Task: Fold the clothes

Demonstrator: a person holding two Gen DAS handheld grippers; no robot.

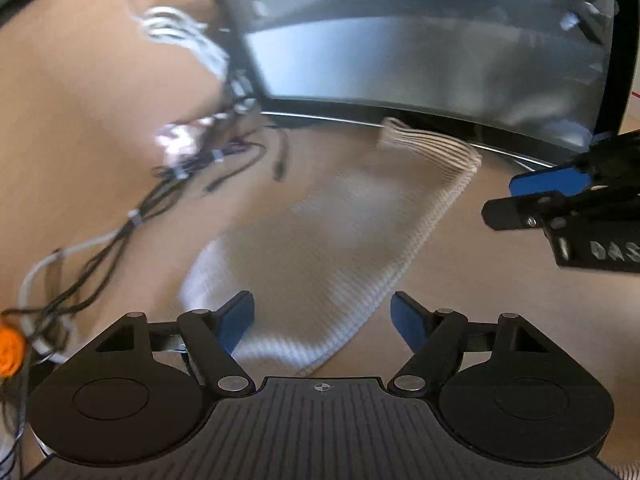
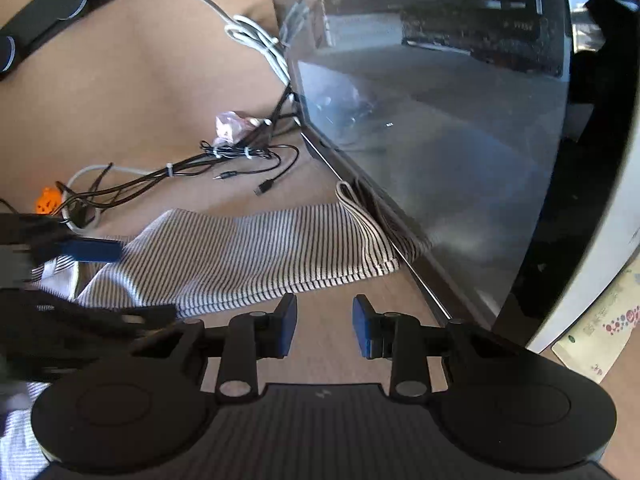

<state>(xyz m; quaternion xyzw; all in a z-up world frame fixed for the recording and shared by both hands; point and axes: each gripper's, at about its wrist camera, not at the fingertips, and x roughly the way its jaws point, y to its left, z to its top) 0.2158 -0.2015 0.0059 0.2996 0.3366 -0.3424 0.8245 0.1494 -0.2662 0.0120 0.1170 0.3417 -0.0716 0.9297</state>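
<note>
Right wrist view shows the striped shirt flat on the table, near the monitor. Both grippers, left and right, are wide and hold nothing. Grab an edge gently.

The left wrist view is smeared by motion blur: the striped garment reads as a pale wash, its stripes sharp only along the folded hem beside the monitor. The cable bundle left of the monitor streaks into a white glare, so single plugs cannot be told apart. The right gripper is cut off by the right edge. In the right wrist view, the left gripper is blurred, cut by the left edge and covering part of the garment.
</note>
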